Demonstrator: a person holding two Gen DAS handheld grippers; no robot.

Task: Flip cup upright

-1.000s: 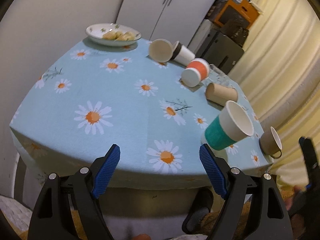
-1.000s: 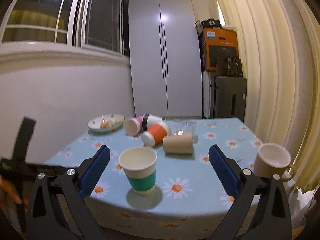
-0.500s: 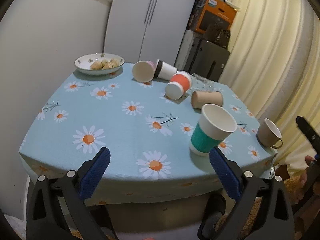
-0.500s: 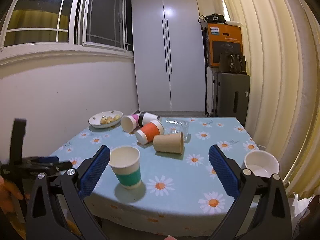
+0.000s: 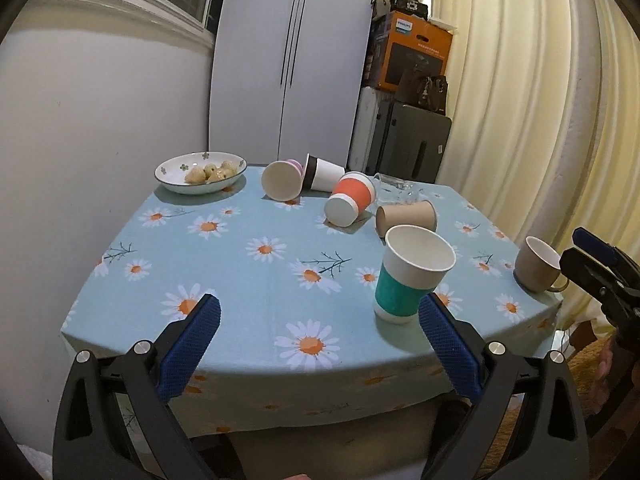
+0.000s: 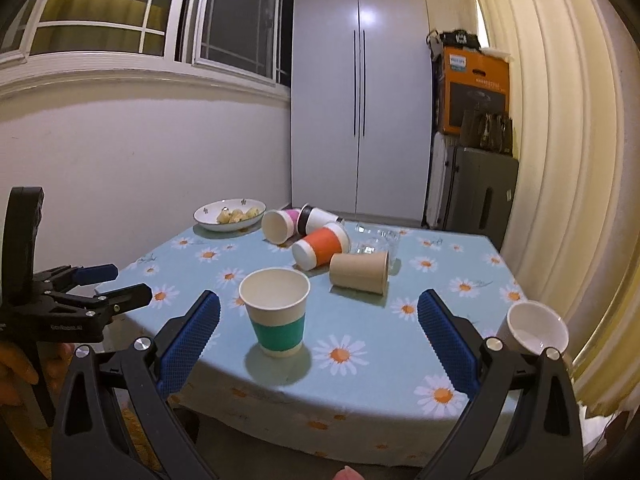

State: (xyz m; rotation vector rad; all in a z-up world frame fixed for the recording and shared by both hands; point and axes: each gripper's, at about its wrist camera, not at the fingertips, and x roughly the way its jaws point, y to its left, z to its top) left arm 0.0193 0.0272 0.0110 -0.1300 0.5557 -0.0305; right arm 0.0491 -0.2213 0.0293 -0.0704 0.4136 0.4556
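A teal-banded paper cup [image 5: 408, 276] [image 6: 277, 312] stands upright near the table's front edge. Behind it, several cups lie on their sides: a brown paper cup [image 5: 406, 216] [image 6: 360, 271], an orange-banded cup [image 5: 352, 199] [image 6: 322, 246], a pink cup [image 5: 282, 179] [image 6: 278, 225], a black-and-white cup [image 5: 324, 168] [image 6: 318, 218] and a clear glass [image 5: 394, 189] [image 6: 378, 242]. A beige mug [image 5: 536, 266] [image 6: 534, 328] stands upright at the right edge. My left gripper [image 5: 318, 332] is open and empty, held off the front edge. My right gripper [image 6: 318, 328] is open and empty, also before the front edge.
A bowl of food [image 5: 200, 172] [image 6: 230, 214] sits at the table's back left. The table [image 5: 240, 272] has a blue daisy cloth. A white cabinet [image 6: 360, 92], a dark case with an orange box [image 6: 474, 96] and curtains [image 6: 560, 140] stand behind and to the right.
Both grippers have pulled back and up from the table, so more of the room shows. The left view has levelled out. The cups have not moved.
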